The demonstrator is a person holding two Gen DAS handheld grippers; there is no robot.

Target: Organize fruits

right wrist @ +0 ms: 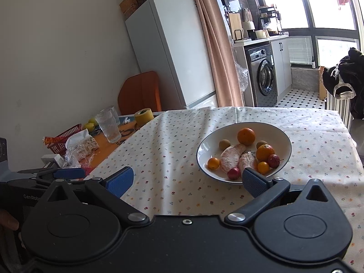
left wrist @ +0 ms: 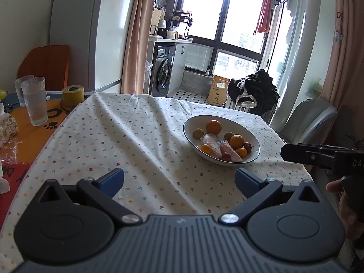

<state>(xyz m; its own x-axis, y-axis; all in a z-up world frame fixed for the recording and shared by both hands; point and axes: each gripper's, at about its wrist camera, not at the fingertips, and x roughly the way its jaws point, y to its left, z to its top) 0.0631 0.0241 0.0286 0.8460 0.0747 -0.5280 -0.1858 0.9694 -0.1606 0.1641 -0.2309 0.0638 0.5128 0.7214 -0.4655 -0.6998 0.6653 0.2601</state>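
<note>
The right gripper (right wrist: pixel 187 180) holds its jaws spread wide above the cloth-covered surface (right wrist: pixel 173 141), empty. The white bowl (right wrist: pixel 276 132) sits just ahead of the right-hand jaw, holding oranges (right wrist: pixel 246 136), pomelo segments (right wrist: pixel 229 157) and small red fruits (right wrist: pixel 273 160). Glasses (right wrist: pixel 108 125) stand beyond the left-hand jaw.

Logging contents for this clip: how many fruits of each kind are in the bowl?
In the bowl:
Large oranges: 2
Small orange citrus: 2
Peeled pomelo segments: 2
Small red fruits: 2
Small brown round fruits: 2
Total: 10
</note>
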